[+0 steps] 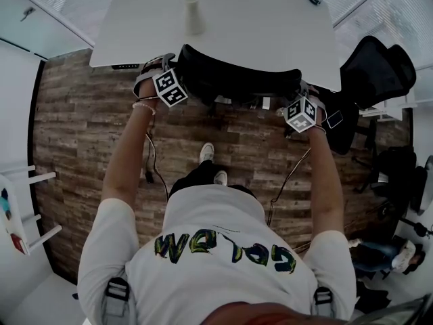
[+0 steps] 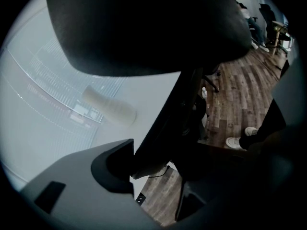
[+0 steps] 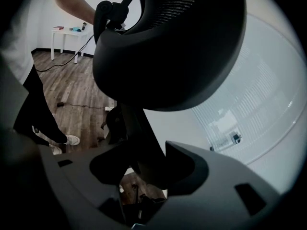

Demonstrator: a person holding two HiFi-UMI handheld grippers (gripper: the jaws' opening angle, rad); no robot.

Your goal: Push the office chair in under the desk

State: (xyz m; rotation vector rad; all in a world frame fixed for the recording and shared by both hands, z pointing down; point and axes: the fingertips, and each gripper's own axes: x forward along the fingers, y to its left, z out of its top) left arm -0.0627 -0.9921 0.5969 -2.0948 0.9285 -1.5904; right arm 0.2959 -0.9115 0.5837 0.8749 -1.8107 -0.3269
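The office chair (image 1: 237,76) stands at 12 o'clock from the person, its backrest against the edge of the white desk (image 1: 270,26). The left gripper (image 1: 169,66), at 11 o'clock, and the right gripper (image 1: 298,93), at 1 o'clock, each clamp the backrest frame with wide jaws.

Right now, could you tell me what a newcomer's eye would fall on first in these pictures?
The black office chair draws the eye first, at top centre of the head view, its backrest close to the edge of the white desk. The left gripper and right gripper each clasp one side of that backrest. A pale cup stands on the desk, and a second black chair sits off to the right.
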